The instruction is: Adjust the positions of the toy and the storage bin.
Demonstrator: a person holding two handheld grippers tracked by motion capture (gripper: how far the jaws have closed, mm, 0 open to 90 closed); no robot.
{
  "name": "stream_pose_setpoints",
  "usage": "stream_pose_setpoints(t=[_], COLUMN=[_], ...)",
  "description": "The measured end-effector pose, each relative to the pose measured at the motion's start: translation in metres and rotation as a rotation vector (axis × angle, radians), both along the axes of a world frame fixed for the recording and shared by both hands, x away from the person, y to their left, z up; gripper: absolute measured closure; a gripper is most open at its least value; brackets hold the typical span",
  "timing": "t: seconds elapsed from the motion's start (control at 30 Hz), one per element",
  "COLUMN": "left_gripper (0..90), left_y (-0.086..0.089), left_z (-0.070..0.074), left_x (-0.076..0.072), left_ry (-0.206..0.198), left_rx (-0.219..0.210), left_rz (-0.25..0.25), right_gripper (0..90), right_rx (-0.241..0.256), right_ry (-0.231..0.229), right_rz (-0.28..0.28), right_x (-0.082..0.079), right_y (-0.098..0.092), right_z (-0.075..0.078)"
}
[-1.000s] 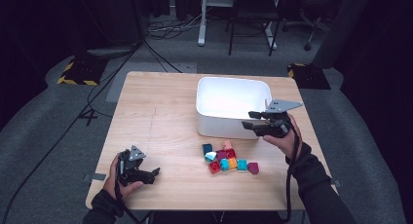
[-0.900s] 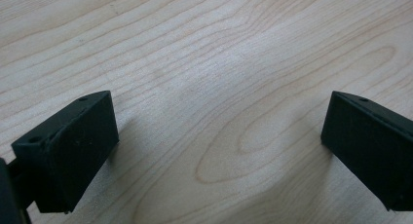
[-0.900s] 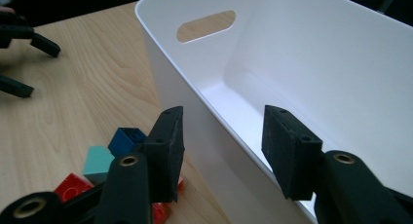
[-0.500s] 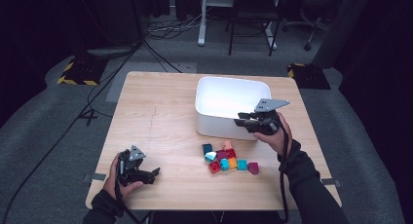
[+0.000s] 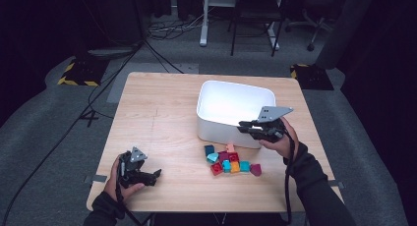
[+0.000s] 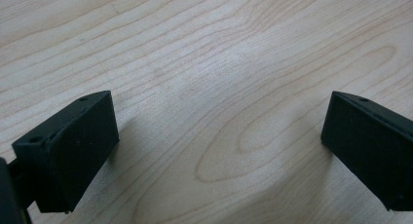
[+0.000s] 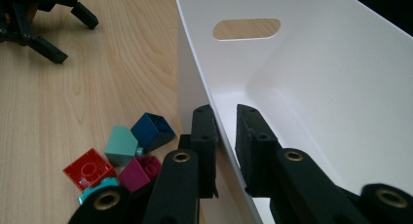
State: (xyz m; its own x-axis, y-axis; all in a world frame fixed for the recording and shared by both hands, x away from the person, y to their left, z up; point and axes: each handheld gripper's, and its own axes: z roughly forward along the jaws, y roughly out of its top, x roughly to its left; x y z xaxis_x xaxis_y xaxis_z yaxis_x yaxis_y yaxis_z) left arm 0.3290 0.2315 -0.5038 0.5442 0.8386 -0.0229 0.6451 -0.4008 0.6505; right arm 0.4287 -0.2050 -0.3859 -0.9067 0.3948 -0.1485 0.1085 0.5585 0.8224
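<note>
1. The right hand [image 5: 280,140] is at the right middle of the high view. It holds the right tool [image 5: 244,126] flat, pointing left at the white bin [image 5: 231,100].
2. In the right gripper view, this tool [image 7: 225,121] has one jaw outside the bin's near wall [image 7: 214,95] and one inside. The jaws are close on the wall, pinching it.
3. The bin is white, with an oval handle hole in its end wall. It sits at the upper right of the wooden surface [image 5: 157,108].
4. Small coloured blocks [image 5: 228,160] lie just below the bin.
5. The left hand [image 5: 118,179] rests at the lower left. The left tool [image 5: 147,177] lies low on the surface, jaws wide apart and holding nothing.
</note>
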Motion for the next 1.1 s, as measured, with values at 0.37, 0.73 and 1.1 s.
stream_pose_setpoints(t=[0.37, 0.73, 1.1], left_gripper=[0.4, 0.4, 0.4], left_y=[-0.001, 0.000, 0.000], left_z=[-0.001, 0.000, -0.001], left_x=[0.000, 0.000, 0.000], left_ry=[-0.008, -0.008, -0.008], left_rx=[-0.003, -0.001, -0.001], left_rz=[0.007, 0.004, 0.005], right_gripper=[78.7, 78.8, 78.1], right_rx=[-0.018, -0.025, -0.007], right_ry=[-0.015, -0.017, -0.014], right_rz=[-0.012, -0.054, -0.121], right_x=[-0.014, -0.019, -0.018], right_y=[-0.029, -0.055, -0.067], right_z=[0.002, 0.002, 0.000])
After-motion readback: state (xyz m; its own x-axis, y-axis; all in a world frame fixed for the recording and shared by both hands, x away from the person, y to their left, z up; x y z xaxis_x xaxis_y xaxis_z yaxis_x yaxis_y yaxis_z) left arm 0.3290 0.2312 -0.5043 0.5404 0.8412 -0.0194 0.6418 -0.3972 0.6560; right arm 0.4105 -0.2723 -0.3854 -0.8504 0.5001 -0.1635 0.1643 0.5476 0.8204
